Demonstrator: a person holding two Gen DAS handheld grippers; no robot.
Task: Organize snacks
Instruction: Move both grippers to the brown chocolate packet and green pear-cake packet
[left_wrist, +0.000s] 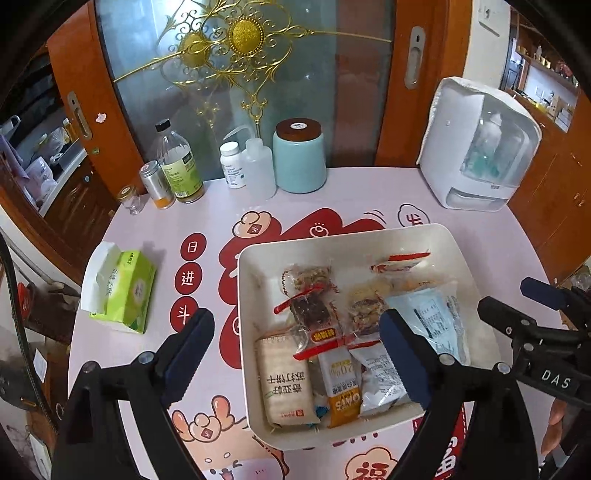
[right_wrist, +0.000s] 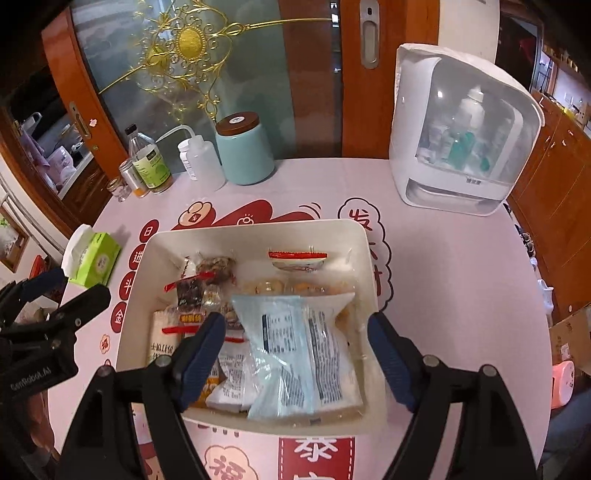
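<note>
A cream plastic bin (left_wrist: 255, 291) (right_wrist: 147, 266) sits on the pink table and holds several wrapped snacks. Among them are a cracker pack (left_wrist: 284, 384), an oat bar (left_wrist: 338, 387), a dark bar with red ends (left_wrist: 308, 310) and a large pale blue packet (left_wrist: 432, 317) (right_wrist: 295, 350). My left gripper (left_wrist: 295, 350) is open and empty, above the bin's near left side. My right gripper (right_wrist: 295, 350) is open and empty, above the blue packet. The right gripper also shows in the left wrist view (left_wrist: 517, 302), and the left gripper in the right wrist view (right_wrist: 62, 291).
A green tissue pack (left_wrist: 122, 291) (right_wrist: 92, 262) lies left of the bin. Bottles (left_wrist: 177, 166), a white squeeze bottle (left_wrist: 258, 166) and a teal jar (left_wrist: 299, 155) (right_wrist: 243, 147) stand at the back edge. A white dispenser box (left_wrist: 476, 147) (right_wrist: 458, 129) stands back right.
</note>
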